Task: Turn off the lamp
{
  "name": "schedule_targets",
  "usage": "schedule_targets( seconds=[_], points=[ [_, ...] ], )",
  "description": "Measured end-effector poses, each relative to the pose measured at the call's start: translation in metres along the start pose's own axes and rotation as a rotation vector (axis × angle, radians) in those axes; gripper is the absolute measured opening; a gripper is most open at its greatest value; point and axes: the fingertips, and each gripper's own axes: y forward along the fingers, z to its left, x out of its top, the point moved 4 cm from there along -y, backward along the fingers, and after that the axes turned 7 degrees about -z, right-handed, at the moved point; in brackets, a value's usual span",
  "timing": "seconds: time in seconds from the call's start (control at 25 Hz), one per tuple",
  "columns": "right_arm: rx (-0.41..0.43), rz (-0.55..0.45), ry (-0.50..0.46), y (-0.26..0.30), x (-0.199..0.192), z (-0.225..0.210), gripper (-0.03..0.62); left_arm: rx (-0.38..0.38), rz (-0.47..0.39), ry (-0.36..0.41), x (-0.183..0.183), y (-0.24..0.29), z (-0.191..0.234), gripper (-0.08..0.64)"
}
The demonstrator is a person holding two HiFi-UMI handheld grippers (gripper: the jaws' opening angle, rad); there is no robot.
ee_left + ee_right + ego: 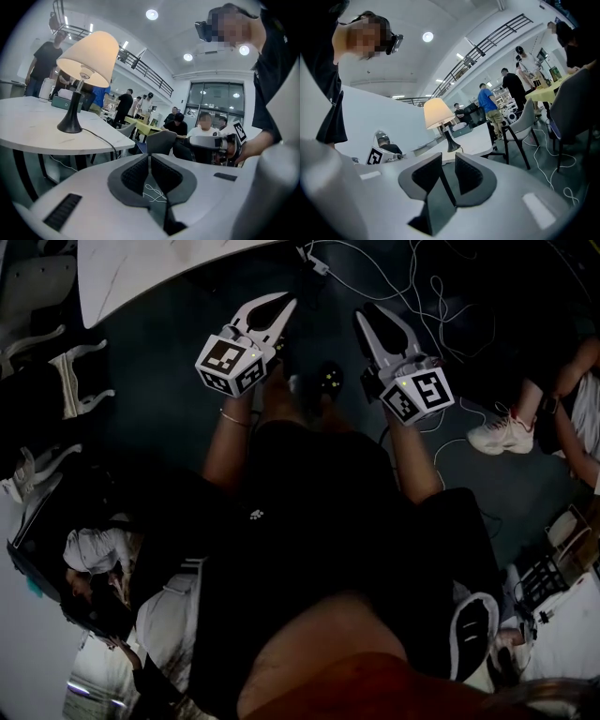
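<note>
Lamp (86,65): lit, upright on the white table (28,126), upper left of the left gripper view; small and centred just above the jaws in the right gripper view.
Left gripper (150,157): clenched on nothing; the nearer one, with the lamp up and left of it.
Right gripper (448,155): jaws parted, empty; aimed straight at the lamp, farther off.

Head cam down; claw cams @ lamp (87,65)

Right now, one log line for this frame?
lamp: lit, on white table | left tongs: shut, empty | right tongs: open, empty | lamp contact: none
</note>
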Motion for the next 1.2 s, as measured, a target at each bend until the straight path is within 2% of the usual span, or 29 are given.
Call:
schedule_targets(
  seconds=[0.2,0.4,0.68,1.2],
  points=[
    [0.019,0.047,-0.04,0.042,-0.017,-0.008,0.081,0.005,-0.001,-0.01,-0.006,0.005,0.021,0.009],
    [0.028,0.109,-0.101,0.081,-0.042,-0.027,0.086,0.007,0.015,0.019,-0.018,0.007,0.038,0.009],
    [0.001,0.146,-0.131,0.124,-0.07,-0.052,0.087,0.018,0.007,-0.019,-0.039,0.006,0.061,0.009],
    [-0.003,0.2,-0.157,0.168,-0.104,-0.085,0.087,0.026,-0.01,-0.05,-0.074,0.017,0.084,0.009]
  ],
)
